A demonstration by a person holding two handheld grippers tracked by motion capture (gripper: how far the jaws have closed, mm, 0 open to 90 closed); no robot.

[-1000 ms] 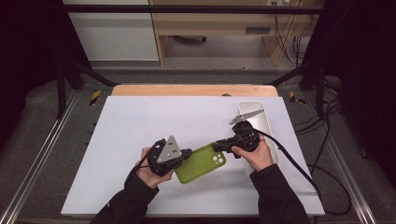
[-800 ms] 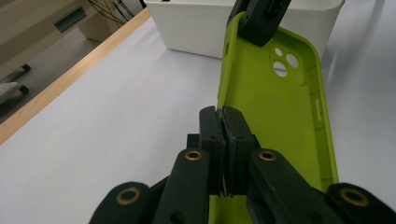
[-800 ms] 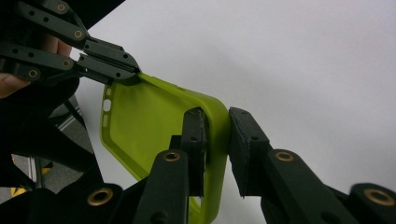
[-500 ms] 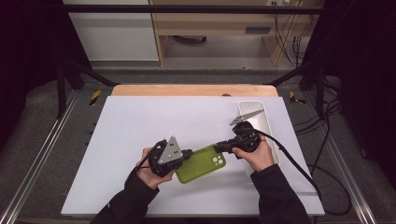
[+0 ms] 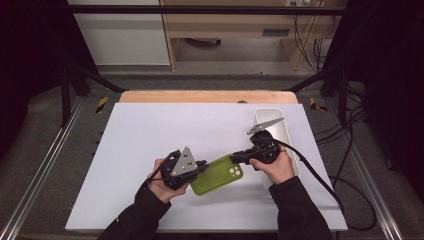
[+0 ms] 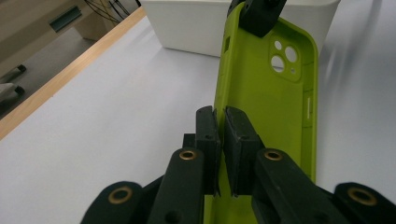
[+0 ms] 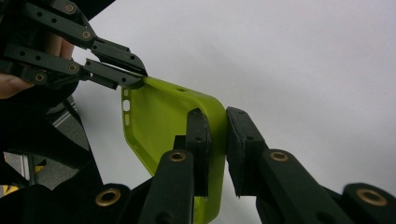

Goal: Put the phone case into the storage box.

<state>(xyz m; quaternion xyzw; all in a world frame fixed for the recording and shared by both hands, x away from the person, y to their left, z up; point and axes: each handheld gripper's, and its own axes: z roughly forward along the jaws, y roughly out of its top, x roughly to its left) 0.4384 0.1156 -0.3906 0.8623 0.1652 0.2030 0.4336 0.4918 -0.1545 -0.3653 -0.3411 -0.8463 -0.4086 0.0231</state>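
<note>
Nearest the person, left gripper [image 5: 201, 167]: jaws clamped on the side wall of a green phone case [image 5: 217, 174], having just eased slightly wider, the wall between its pads. Phone case: held at the middle of the white desk [image 5: 150, 130], inner side and camera cut-out visible. Right gripper [image 5: 235, 157]: closed on the case's camera-end edge. Beyond it, at the desk's right edge, a white tray [image 5: 285, 125].

Left tongs [image 5: 202, 166] clamped, right tongs [image 5: 235, 157] clamped, seemingly facing each other
</note>
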